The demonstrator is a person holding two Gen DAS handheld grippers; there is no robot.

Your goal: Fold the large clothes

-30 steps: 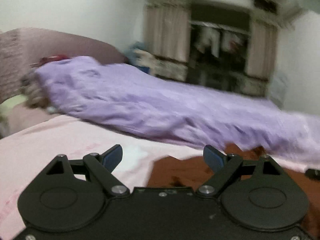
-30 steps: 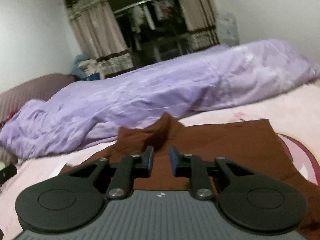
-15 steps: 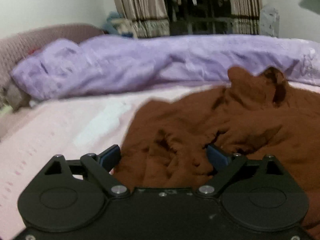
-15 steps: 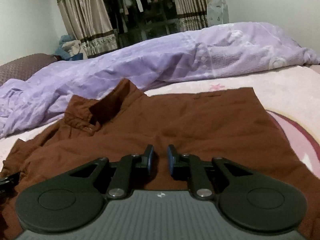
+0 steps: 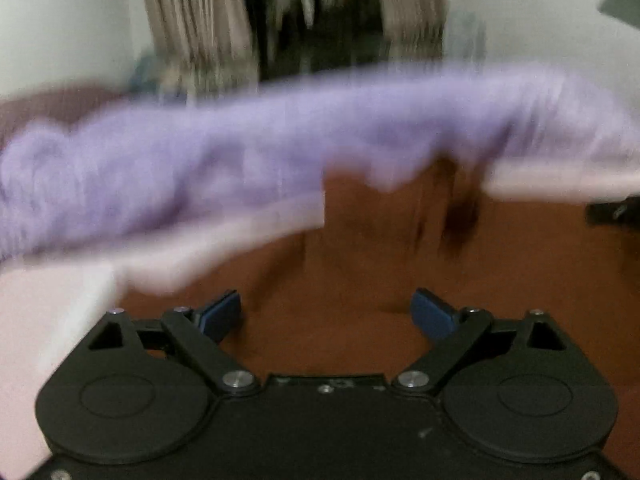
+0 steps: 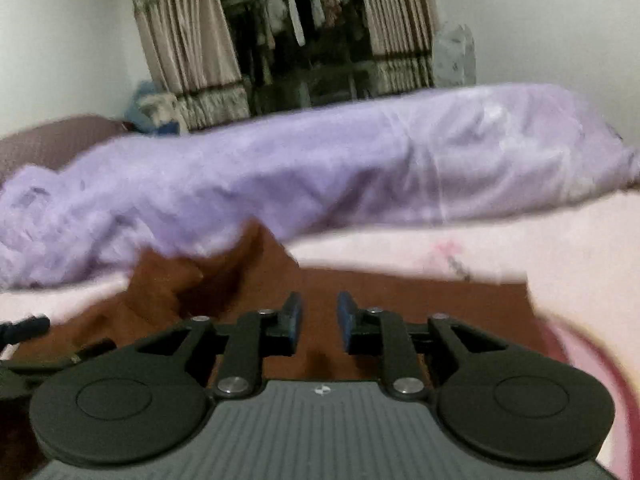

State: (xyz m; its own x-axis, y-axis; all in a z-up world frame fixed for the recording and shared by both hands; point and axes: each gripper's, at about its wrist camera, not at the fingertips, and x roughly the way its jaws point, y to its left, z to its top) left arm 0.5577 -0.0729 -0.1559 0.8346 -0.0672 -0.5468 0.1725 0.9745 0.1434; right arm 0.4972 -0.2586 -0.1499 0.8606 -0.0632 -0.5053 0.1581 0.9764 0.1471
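A large brown garment (image 5: 360, 248) lies spread on the pink bed sheet (image 5: 48, 304); it also shows in the right wrist view (image 6: 400, 296), with its collar end bunched at the left. My left gripper (image 5: 326, 314) is open wide just above the garment with nothing between its blue pads. My right gripper (image 6: 318, 322) hovers over the garment's middle, its fingers a narrow gap apart and empty. The left view is motion-blurred.
A rolled purple quilt (image 6: 320, 176) lies along the far side of the bed, behind the garment. A maroon pillow (image 6: 52, 136) is at the far left. Curtains and a wardrobe (image 6: 304, 40) stand behind. The other gripper's tip (image 6: 24, 326) shows at the left edge.
Both views have tilted back up and pulled nearer the bed; the garment looks flatter than half a second ago. The left gripper stays wide open, the right stays nearly closed.
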